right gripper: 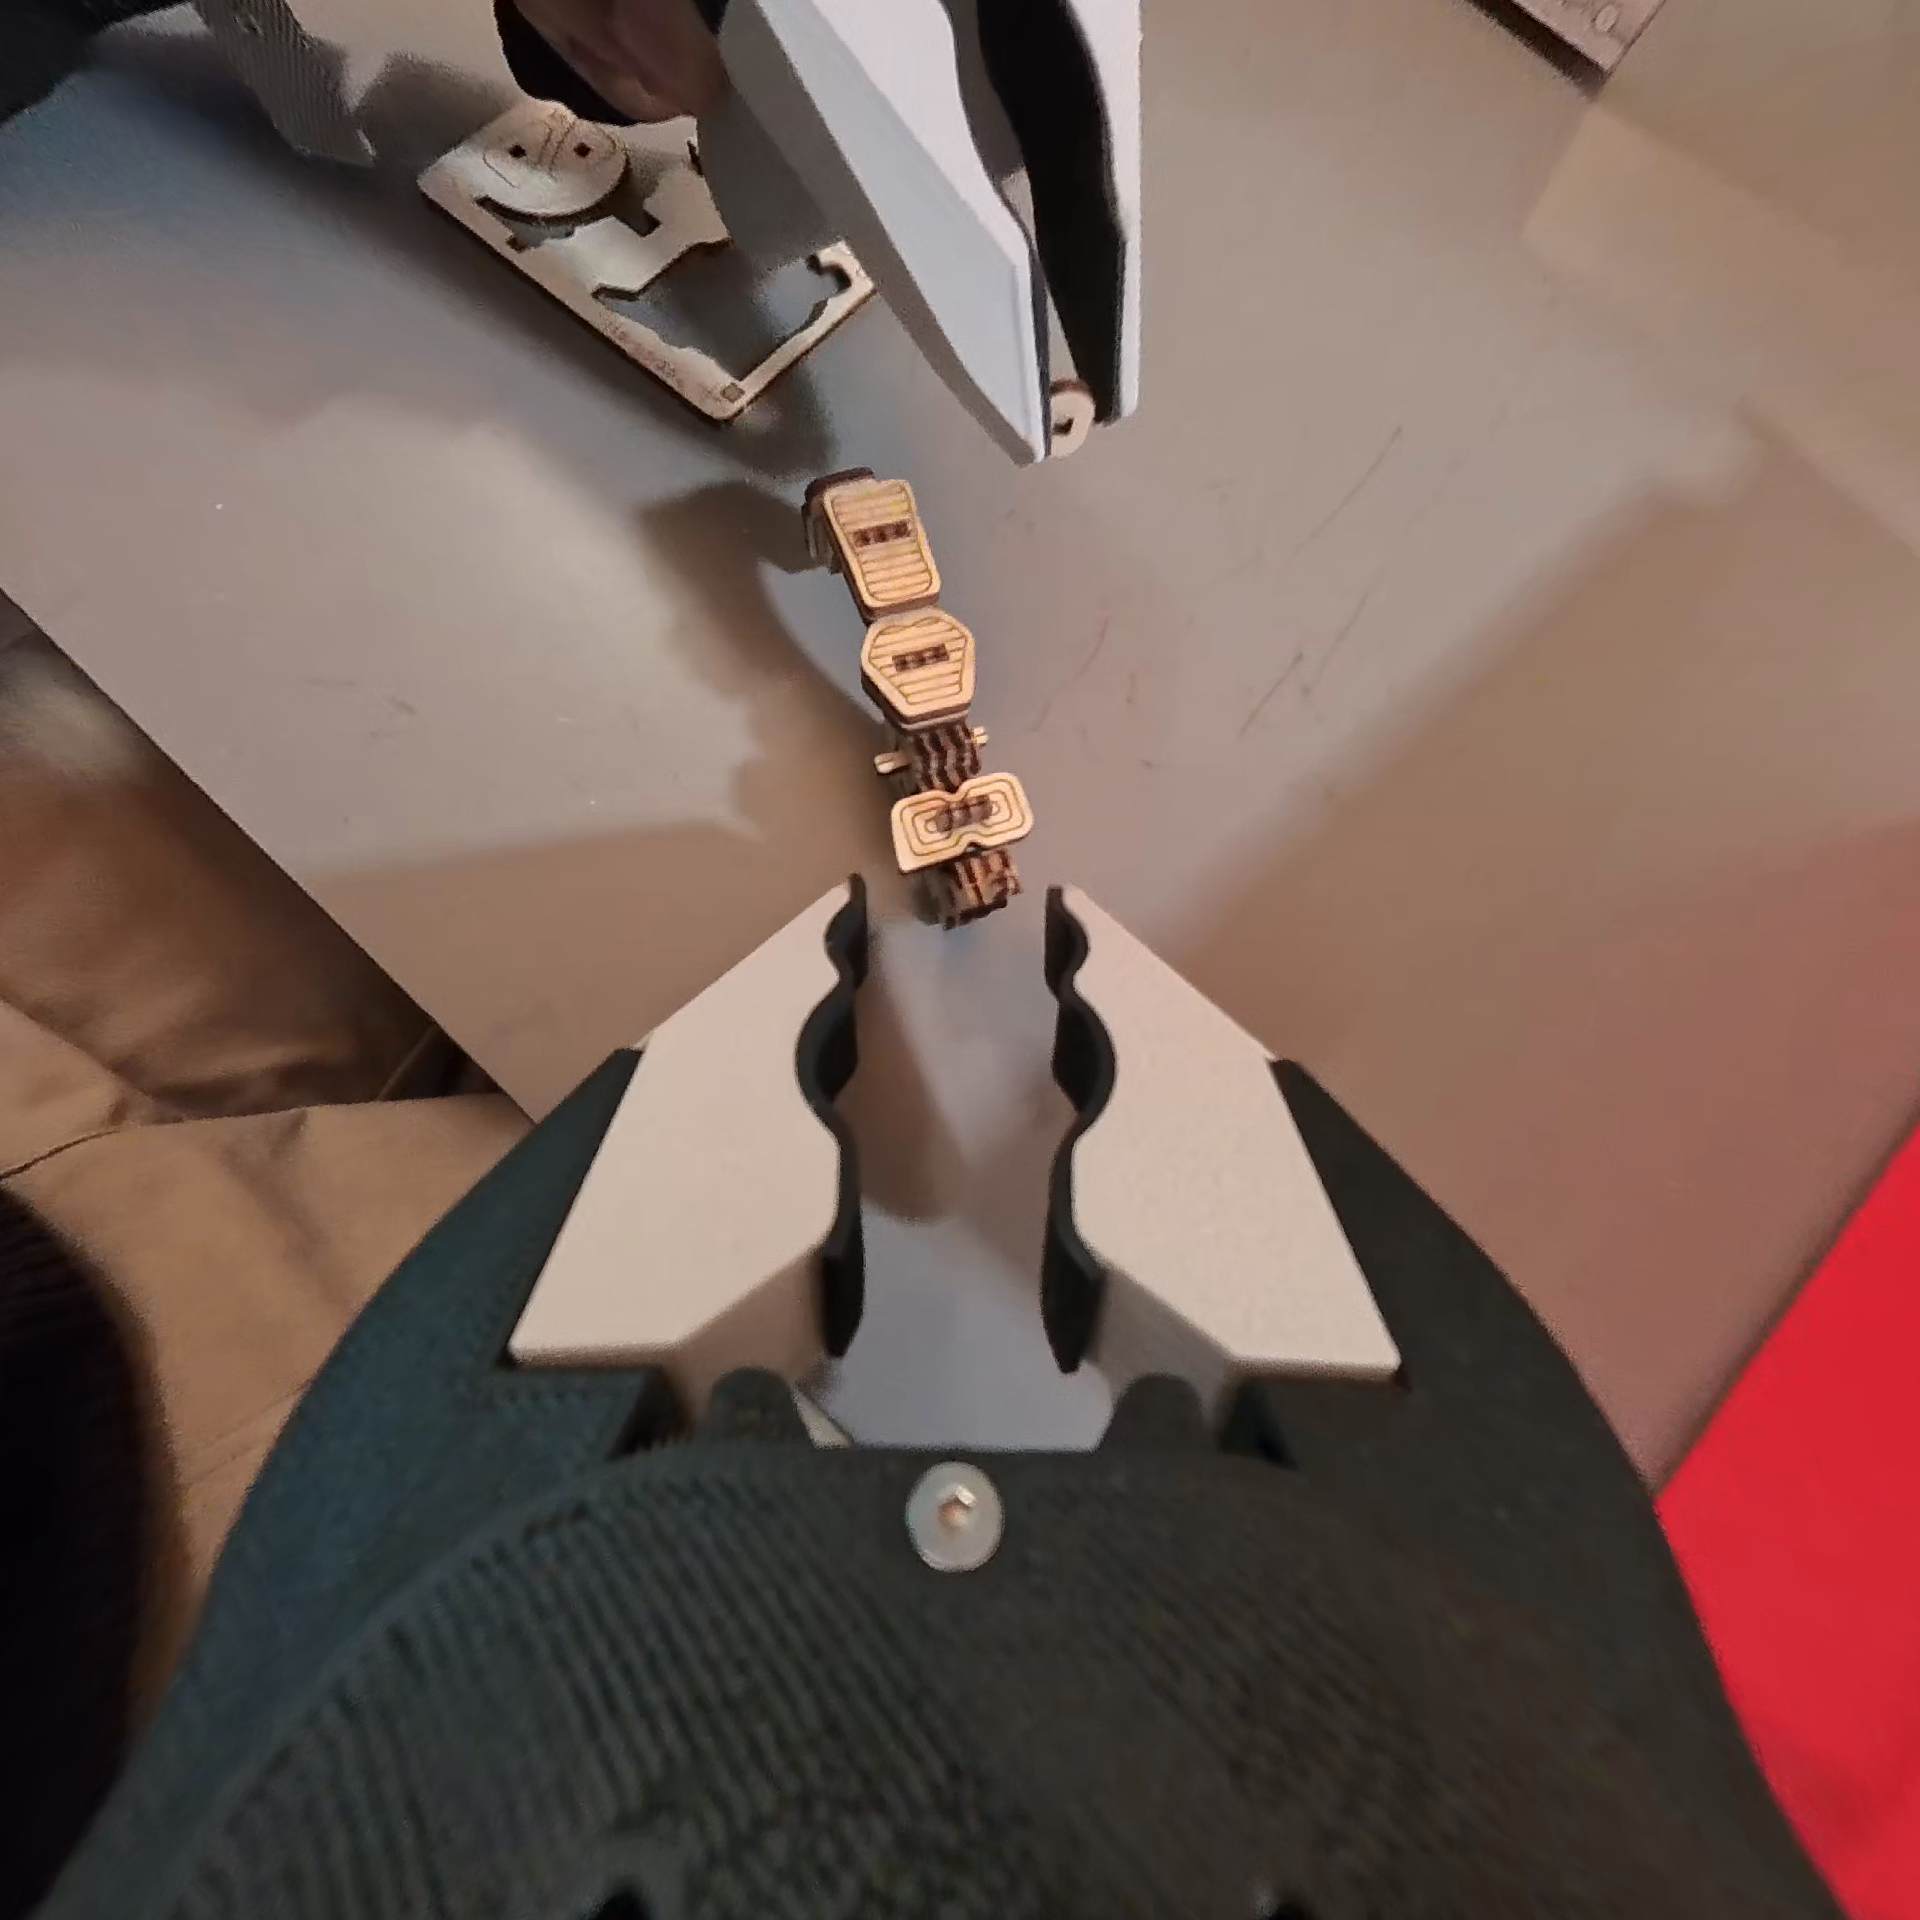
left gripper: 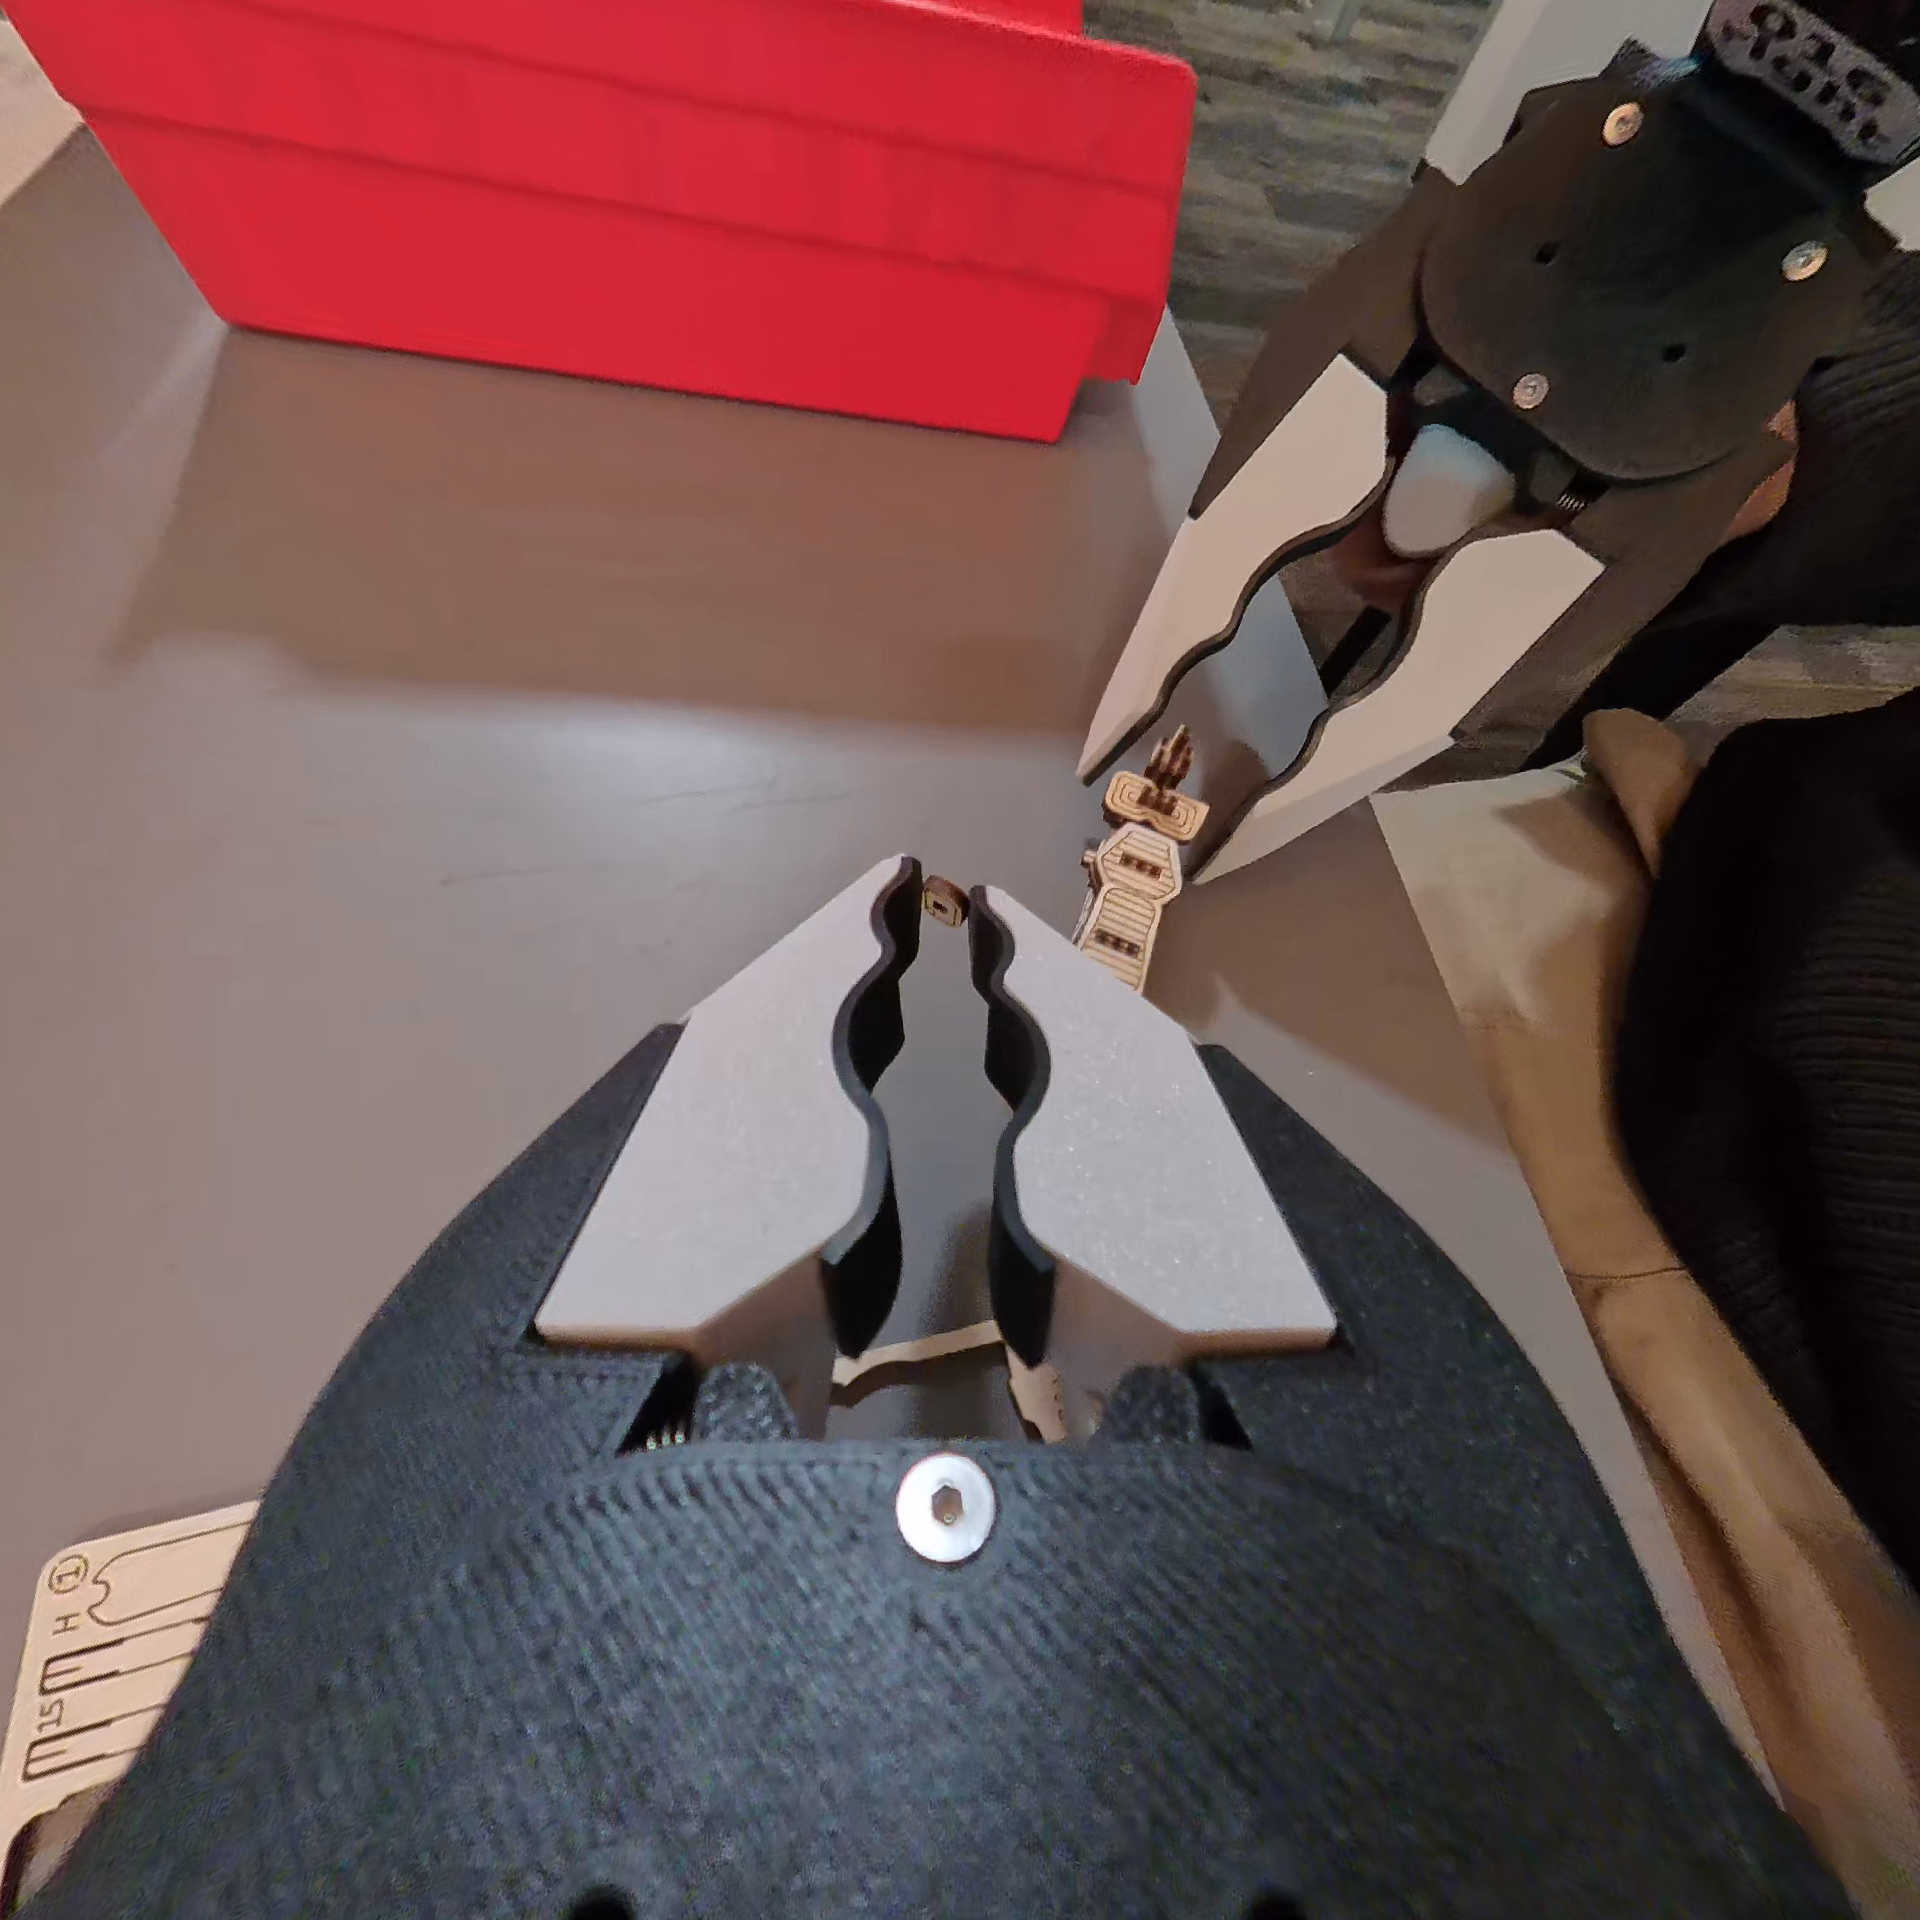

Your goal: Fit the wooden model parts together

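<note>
Plywood this thin will be light and stiff but brittle, so the job looks like one for gentle pressure. The left tongs (left gripper: 945,902) are pinched on a small wooden piece (left gripper: 943,900), held right at their tips above the grey surface (left gripper: 416,831). The right tongs (right gripper: 954,902) stand open and empty, their tips on either side of the near end of the wooden model (right gripper: 920,675), though I cannot tell whether they touch it. That model lies on the surface near its edge, a narrow spine of layered slats carrying three engraved plates in a row. My guess is that the best hold is across the sides of the layered spine, where the wood is thickest, not on the flat plates or the thin pegs sticking out, which could snap. The small piece is tiny and could easily slip or twist in the grip. A cut-out wooden sheet (right gripper: 623,229) lies farther along the surface, and a red box (left gripper: 623,208) sits at the back.
</note>
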### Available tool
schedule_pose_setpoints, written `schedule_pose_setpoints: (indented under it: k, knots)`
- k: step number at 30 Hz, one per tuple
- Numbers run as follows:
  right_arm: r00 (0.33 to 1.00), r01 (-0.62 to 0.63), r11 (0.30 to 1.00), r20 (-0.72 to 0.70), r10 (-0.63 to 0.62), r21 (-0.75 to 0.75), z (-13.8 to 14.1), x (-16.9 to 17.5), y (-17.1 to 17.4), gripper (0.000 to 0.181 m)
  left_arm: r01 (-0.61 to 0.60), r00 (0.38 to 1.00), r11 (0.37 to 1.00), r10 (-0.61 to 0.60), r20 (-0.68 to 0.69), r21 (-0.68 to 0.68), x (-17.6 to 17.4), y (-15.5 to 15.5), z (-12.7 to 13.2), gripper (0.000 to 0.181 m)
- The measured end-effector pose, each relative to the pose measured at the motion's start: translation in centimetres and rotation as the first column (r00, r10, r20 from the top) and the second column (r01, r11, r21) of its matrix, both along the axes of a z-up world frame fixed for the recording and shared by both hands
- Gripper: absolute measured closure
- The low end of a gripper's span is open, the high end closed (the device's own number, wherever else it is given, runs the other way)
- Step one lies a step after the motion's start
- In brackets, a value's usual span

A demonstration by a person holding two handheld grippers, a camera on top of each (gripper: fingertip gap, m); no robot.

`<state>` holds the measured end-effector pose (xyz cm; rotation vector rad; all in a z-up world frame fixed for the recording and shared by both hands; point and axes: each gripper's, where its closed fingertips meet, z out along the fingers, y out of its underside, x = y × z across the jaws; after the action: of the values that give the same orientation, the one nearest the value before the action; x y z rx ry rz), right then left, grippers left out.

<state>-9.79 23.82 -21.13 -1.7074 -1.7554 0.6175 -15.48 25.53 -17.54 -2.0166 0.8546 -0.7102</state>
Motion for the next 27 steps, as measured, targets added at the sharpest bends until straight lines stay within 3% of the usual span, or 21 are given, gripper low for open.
schedule_pose_setpoints:
  k: [10, 24, 27]
  knots:
    - [1.000, -0.001, 0.995, 0.023, 0.004, -0.097, -0.8, 0.5, -0.5, 0.149, -0.005, 0.999, 0.999, 0.004, -0.035, -0.043, -0.5, -0.1, -1.4, 0.173]
    - [0.996, 0.065, 0.987, -0.049, -0.073, -0.149, -0.7, -0.6, 2.0, 0.164, 0.150, 0.988, 0.971, -0.155, -0.012, -0.185, 1.7, -3.1, -2.8, 0.173]
    - [0.996, 0.065, 0.984, -0.049, -0.074, -0.166, -0.7, -0.3, 2.0, 0.158, 0.168, 0.986, 0.968, -0.167, 0.023, -0.187, 2.1, -3.4, -2.4, 0.173]
